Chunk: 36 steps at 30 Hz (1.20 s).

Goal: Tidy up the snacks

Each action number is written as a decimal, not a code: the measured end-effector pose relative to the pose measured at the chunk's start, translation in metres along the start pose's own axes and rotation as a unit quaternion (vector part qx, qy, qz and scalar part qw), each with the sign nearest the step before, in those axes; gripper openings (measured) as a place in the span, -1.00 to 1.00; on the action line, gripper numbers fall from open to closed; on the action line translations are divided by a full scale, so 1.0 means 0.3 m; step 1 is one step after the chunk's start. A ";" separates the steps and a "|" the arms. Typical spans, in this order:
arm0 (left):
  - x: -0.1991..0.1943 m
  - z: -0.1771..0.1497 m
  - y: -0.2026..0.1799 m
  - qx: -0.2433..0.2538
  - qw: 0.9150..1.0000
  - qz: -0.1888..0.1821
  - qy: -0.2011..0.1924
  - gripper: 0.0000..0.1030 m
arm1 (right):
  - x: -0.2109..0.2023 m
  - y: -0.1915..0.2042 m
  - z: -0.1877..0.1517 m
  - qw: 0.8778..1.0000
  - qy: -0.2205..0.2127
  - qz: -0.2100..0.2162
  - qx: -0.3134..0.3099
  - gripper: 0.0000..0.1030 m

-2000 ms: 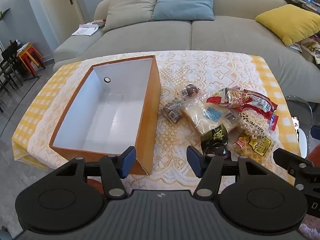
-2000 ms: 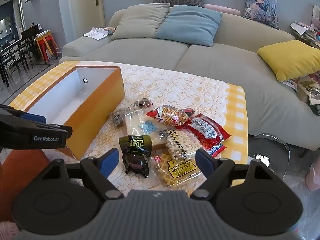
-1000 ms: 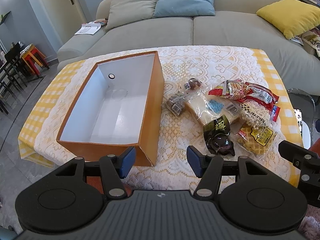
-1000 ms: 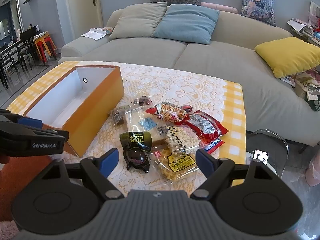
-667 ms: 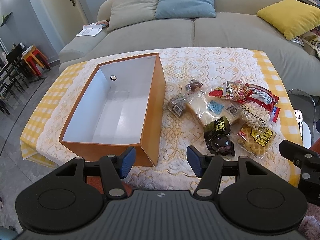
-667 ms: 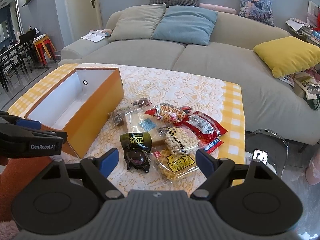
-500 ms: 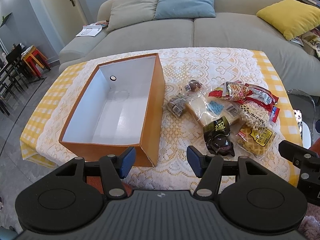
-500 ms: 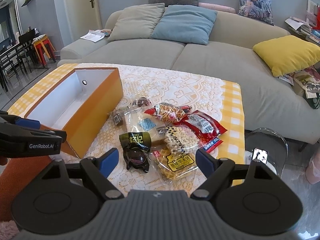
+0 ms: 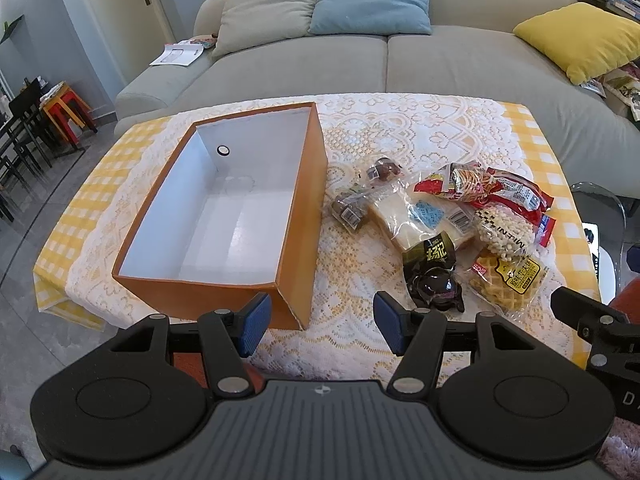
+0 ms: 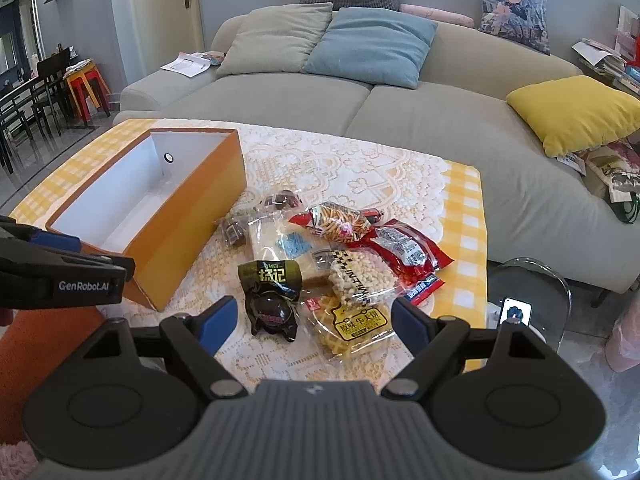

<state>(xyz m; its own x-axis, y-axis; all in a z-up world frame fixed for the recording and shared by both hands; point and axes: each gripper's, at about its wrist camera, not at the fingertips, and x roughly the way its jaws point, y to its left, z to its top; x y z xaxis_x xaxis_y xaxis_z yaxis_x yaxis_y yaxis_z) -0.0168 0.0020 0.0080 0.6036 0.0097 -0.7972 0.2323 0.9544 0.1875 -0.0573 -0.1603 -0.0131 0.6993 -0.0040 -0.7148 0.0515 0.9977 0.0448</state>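
A: Item one, orange box [image 9: 298, 236]: set on the lace-covered table [image 9: 420, 128], open top upward, nothing seen inside. Reason for placing?

B: Judged as the receiving container; the snack pile [image 9: 452, 220] is heaped just beside its right wall, within short reach.

A: Orientation to be recorded.

B: Long axis is run from the near edge toward the sofa [image 9: 400, 60], angled slightly rightward at the far end. The black pouch [image 10: 272, 296] is laid lengthwise toward the grippers, label end farthest.

A: Item two, grippers?

B: Left gripper [image 9: 320, 322] is held over the near table edge, jaws apart, nothing between. Right gripper [image 10: 310, 326] is poised above the black pouch and waffle pack [image 10: 352, 326], jaws wide apart, nothing gripped.
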 end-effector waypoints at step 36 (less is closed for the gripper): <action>0.007 -0.002 0.014 -0.010 1.000 -0.014 -0.002 0.35 | 0.019 -0.001 -0.003 1.000 0.011 0.002 0.006 0.60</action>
<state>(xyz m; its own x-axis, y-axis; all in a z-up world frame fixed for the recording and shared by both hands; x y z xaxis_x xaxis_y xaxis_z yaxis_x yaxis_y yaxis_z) -0.0148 0.0063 0.0068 0.5995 -0.0187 -0.8002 0.2347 0.9599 0.1534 -0.0540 -0.1606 -0.0178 0.6831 0.0016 -0.7303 0.0577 0.9968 0.0561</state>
